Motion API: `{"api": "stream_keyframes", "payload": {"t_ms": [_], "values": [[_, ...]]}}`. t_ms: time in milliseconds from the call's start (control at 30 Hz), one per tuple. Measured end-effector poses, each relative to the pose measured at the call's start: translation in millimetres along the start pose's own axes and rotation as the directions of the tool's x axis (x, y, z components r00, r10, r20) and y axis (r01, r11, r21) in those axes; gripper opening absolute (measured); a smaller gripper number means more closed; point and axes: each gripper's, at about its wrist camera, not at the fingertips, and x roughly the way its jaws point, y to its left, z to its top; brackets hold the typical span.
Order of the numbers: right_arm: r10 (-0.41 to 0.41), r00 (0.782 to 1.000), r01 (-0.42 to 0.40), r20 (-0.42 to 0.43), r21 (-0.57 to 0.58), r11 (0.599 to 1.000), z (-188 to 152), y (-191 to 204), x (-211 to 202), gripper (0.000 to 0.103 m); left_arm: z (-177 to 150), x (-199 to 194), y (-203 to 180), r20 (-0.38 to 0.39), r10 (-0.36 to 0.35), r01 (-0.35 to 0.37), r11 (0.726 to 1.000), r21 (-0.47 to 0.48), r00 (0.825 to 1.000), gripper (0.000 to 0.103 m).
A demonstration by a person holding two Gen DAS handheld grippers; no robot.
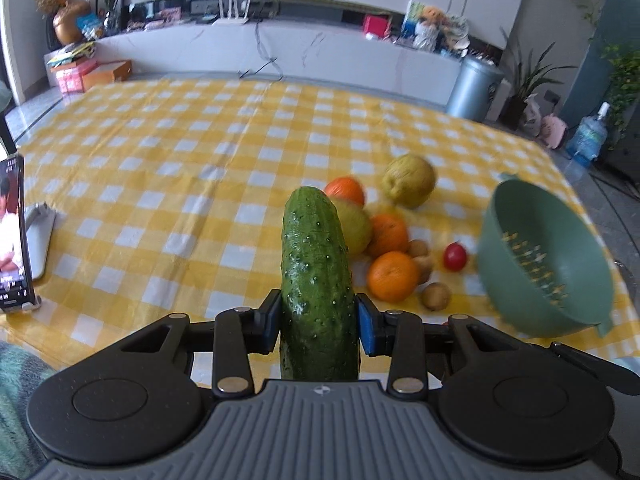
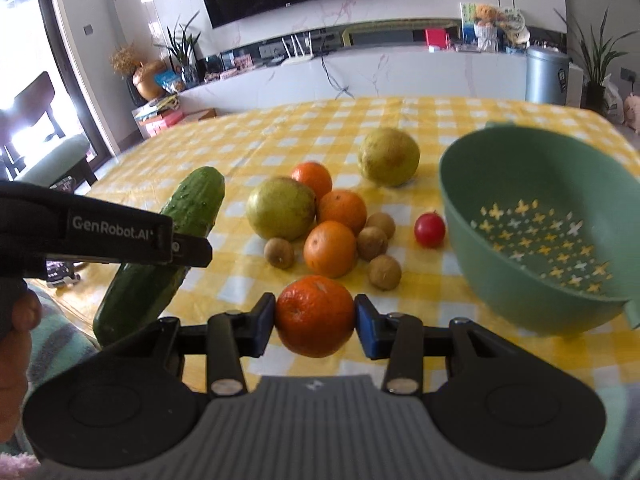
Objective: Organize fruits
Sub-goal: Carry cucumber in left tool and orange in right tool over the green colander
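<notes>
Cucumber (image 1: 318, 276), dark green, bumpy, wet sheen, clamped upright

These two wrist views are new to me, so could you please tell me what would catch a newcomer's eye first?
Each gripper has its jaws shut on produce: the left gripper holds a bumpy green cucumber upright, and the right gripper clamps an orange. Beyond them, a pile of loose fruit lies on the yellow checked tablecloth, with an empty green colander tilted at its right.
</notes>
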Motion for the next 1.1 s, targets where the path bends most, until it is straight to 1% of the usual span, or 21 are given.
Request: {"api": "stream_keyframes", "payload": {"t_ms": [167, 300, 433, 533, 667, 767, 867, 933, 1000, 1100], "values": [[-0.033, 0.997, 0.038, 0.069, -0.061, 0.997, 8.7, 0.4, -29.9, 0.04, 8.0, -16.8, -17.9, 0.036, -0.052, 0.051, 0.998, 0.041, 0.998, 0.043], [-0.065, 0.993, 0.073, 0.1, -0.079, 0.994, 19.3, -12.2, -49.4, 0.04, 16.1, -26.5, -37.1, 0.05, -0.118, 0.113, 0.99, 0.082, 0.992, 0.043], [-0.114, 0.986, 0.126, 0.122, -0.1, 0.987, 33.2, -31.9, -65.9, 0.04, 26.0, -28.8, -62.1, 0.045, -0.178, 0.17, 0.975, 0.143, 0.983, 0.043], [-0.139, 0.983, 0.152, 0.123, -0.099, 0.983, 44.2, -51.7, -71.8, 0.04, 34.1, -27.9, -83.4, 0.027, -0.23, 0.221, 0.955, 0.197, 0.973, 0.043], [-0.193, 0.976, 0.206, 0.104, -0.122, 0.971, 55.6, -75.4, -72.9, 0.04, 46.1, -17.5, -111.0, -0.005, -0.293, 0.285, 0.924, 0.257, 0.956, 0.043], [-0.22, 0.972, 0.229, 0.077, -0.132, 0.965, 60.0, -94.4, -68.8, 0.04, 52.3, -5.5, -129.9, -0.033, -0.323, 0.318, 0.901, 0.296, 0.946, 0.043], [-0.226, 0.974, 0.228, 0.031, -0.122, 0.966, 65.7, -114.3, -59.3, 0.04, 57.5, 9.6, -148.2, -0.066, -0.327, 0.329, 0.877, 0.351, 0.943, 0.043], [-0.224, 0.975, 0.222, -0.003, -0.121, 0.967, 68.0, -125.4, -51.6, 0.04, 60.1, 21.3, -157.6, -0.102, -0.337, 0.35, 0.857, 0.377, 0.936, 0.043], [-0.215, 0.976, 0.21, -0.036, -0.121, 0.97, 69.5, -134.7, -43.2, 0.04, 63.6, 35.9, -165.3, -0.152, -0.346, 0.378, 0.845, 0.378, 0.926, 0.043], [-0.209, 0.974, 0.197, -0.091, -0.13, 0.972, 70.9, -142.7, -26.5, 0.04, 60.6, 50.1, -177.4, -0.195, -0.336, 0.388, 0.819, 0.423, 0.922, 0.043]]}}
